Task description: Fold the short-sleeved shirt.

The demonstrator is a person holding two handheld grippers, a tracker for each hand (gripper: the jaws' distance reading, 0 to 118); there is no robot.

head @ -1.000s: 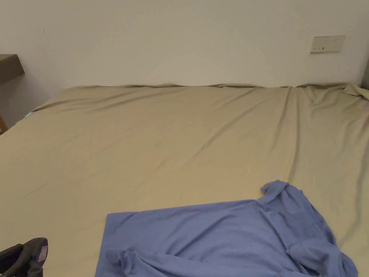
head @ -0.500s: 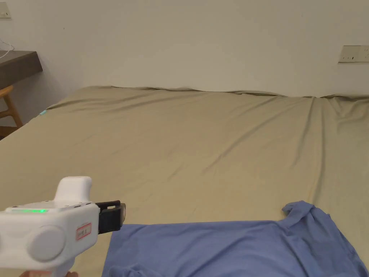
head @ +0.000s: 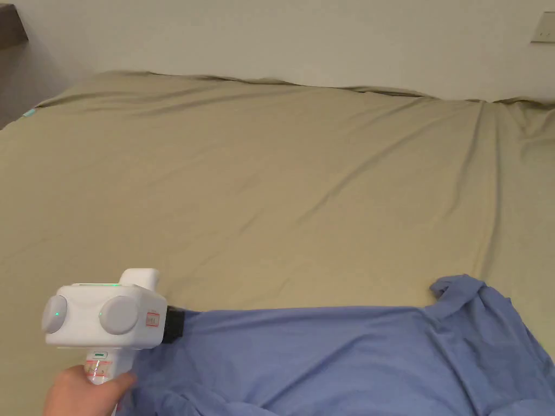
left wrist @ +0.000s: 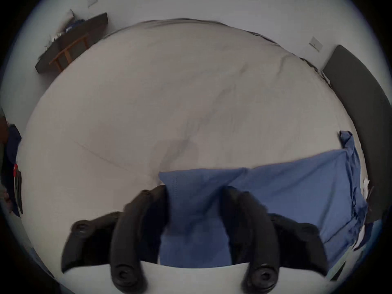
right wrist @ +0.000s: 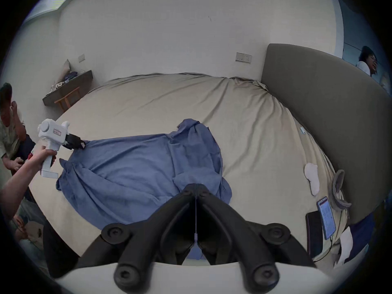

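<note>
Lying shirt (head: 336, 357) corner between left gripper (left wrist: 194, 189) jaws

We look down on a wide bed (head: 271, 179) covered with a tan sheet, creased in long slanting folds, and a pale wall (head: 303, 38) runs behind it. A blue shirt (head: 347, 357) lies rumpled along the near edge, its far right part bunched up. At lower left our left hand (head: 81, 392) holds the white left gripper (head: 174, 325), whose black tip touches the shirt's left corner. We cannot tell how its jaws stand.
</note>
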